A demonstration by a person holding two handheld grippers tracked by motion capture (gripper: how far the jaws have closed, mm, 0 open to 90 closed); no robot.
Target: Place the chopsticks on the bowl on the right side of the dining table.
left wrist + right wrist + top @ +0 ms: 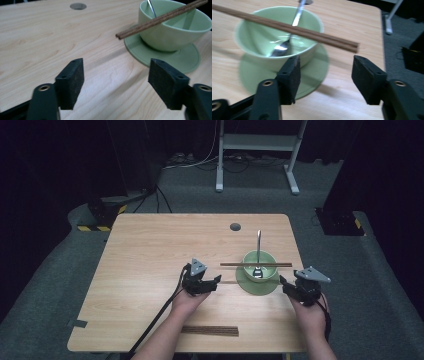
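Observation:
A pale green bowl (pixel 267 257) stands on a matching saucer (pixel 250 287) on the right half of the wooden table (pixel 150 250). A metal spoon (pixel 258 245) rests in the bowl, its handle pointing to the far side. A pair of brown chopsticks (pixel 230 264) lies level across the bowl's rim. My left gripper (pixel 215 281) is just left of the saucer, open with nothing between its jaws, as the left gripper view (pixel 116 75) shows. My right gripper (pixel 283 282) is just right of the saucer, also open and empty (pixel 327 72), below the chopsticks' end (pixel 347 45).
A second set of dark chopsticks (pixel 210 330) lies near the table's front edge between the person's forearms. A round grey hole (pixel 235 226) sits near the far edge. A patch of tape (pixel 77 323) marks the front left corner. A white frame (pixel 257 142) stands beyond the table.

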